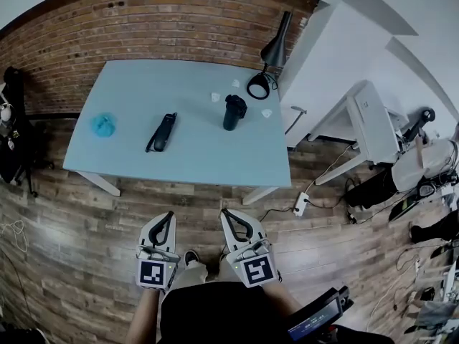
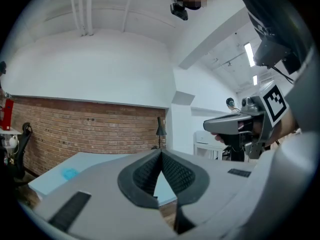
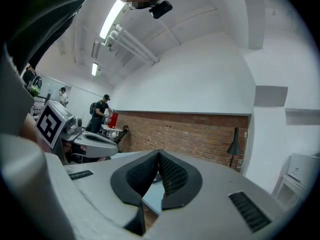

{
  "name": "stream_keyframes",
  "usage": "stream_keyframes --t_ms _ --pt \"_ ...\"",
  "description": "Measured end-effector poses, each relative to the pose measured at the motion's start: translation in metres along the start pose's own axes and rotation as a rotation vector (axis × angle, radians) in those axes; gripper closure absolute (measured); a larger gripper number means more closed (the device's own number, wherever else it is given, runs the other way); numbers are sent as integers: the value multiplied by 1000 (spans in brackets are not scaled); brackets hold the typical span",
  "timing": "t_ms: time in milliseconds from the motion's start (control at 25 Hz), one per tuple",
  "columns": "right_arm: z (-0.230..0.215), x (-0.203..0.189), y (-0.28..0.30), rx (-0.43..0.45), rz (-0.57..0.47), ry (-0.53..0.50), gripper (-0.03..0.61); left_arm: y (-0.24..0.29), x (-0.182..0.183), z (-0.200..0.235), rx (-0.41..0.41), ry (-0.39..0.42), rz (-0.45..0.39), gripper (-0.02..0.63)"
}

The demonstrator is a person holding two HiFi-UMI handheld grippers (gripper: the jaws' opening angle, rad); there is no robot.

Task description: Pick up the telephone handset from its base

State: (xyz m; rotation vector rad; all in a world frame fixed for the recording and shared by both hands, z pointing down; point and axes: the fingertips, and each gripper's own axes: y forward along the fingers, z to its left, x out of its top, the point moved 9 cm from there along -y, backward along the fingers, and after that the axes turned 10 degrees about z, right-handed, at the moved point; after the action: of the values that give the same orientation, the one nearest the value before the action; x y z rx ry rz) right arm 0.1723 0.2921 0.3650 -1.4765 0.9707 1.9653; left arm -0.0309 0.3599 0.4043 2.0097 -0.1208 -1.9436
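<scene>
Item 1: pale blue rectangular surface (image 1: 201,160), standing before a red brick wall (image 1: 143,27) on a wood-plank floor (image 1: 86,249).

Item 2: black telephone handset (image 1: 163,132), lying lengthwise on its base at the left-of-centre part of the surface, its narrow end towards the wall; handset and base cannot be told apart from the head view; nothing touches it.

Item 3: crumpled bright blue object (image 1: 103,125), left of the handset, near the left edge of the surface; apart from the handset.

Item 4: tall black lidded mug (image 1: 234,112), upright, right of the handset, well apart from it.

Item 5: black desk lamp with cone shade (image 1: 271,56), at the far right corner of the surface.

Item 6: three small white scraps (image 1: 216,97), scattered round the mug.

Item 7: white power strip (image 1: 300,205), on the floor off the near right corner of the surface.

Item 8: left gripper (image 1: 171,214), held over the floor short of the near edge of the surface; fingers (image 2: 142,176) pressed together at the tips, nothing between them.

Item 9: right gripper (image 1: 224,211), just beside the left gripper, likewise short of the surface; fingers (image 3: 172,176) closed tip to tip, holding nothing.
</scene>
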Motion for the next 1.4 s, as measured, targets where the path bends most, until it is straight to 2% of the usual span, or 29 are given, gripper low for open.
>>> stream_keyframes --t_ms 120,280,440,640,760,1000,1280,1400 --pt "-8 0 12 3 11 4 571 13 -3 8 4 -29 27 586" --pt "-35 -2 30 -8 0 42 571 42 0 13 20 -23 -11 586" --pt "-74 -5 53 7 -21 45 571 76 17 13 48 -11 29 586" --pt "-123 -6 83 54 -57 81 571 117 39 16 122 15 25 586" --pt "-149 -10 98 85 -67 99 571 138 50 14 171 -6 14 586" --pt "-184 -22 129 123 -52 123 571 164 58 17 242 -27 64 586" --pt "-196 -26 171 114 -3 97 571 187 51 64 268 -53 59 586" --pt "-197 -18 197 97 -3 77 571 205 46 92 252 -65 59 585"
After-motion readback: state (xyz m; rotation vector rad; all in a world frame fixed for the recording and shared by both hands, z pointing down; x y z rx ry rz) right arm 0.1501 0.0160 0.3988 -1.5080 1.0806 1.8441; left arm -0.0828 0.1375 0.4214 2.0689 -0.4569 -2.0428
